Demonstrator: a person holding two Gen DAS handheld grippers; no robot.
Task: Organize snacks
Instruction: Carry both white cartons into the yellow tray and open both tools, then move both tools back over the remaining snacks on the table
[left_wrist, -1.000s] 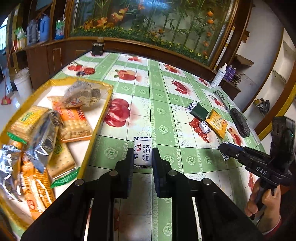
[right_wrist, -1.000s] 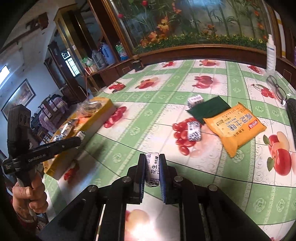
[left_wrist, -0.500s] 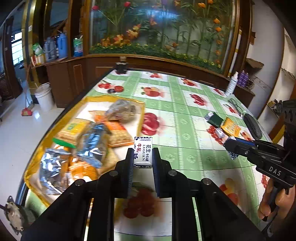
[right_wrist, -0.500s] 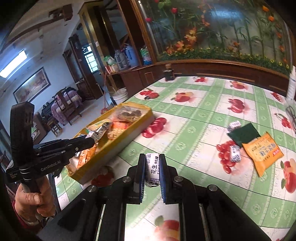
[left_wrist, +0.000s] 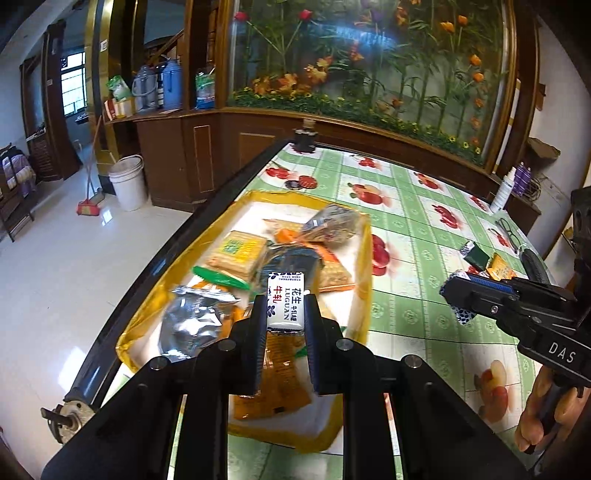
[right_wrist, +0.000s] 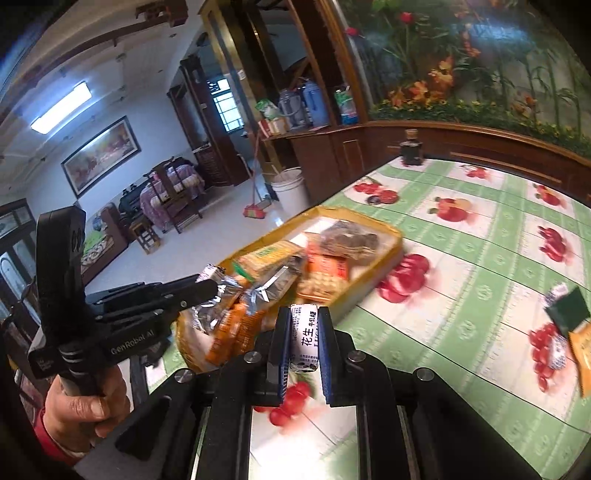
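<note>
2 candies pinched | L fingers (left_wrist: 286, 314) above tray (left_wrist: 364, 258) | R fingers (right_wrist: 303, 332) beside tray rim, table (right_wrist: 480, 258) open

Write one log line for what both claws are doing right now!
left claw: shut on white candy | right claw: shut on second white candy | yellow tray: holds snacks

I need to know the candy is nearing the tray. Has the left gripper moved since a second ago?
Yes. The left gripper, shut on its candy, has swung left from the tablecloth to over the yellow tray.

Bright daylight, floor glare, fisheye warp, slight motion blur.
</note>
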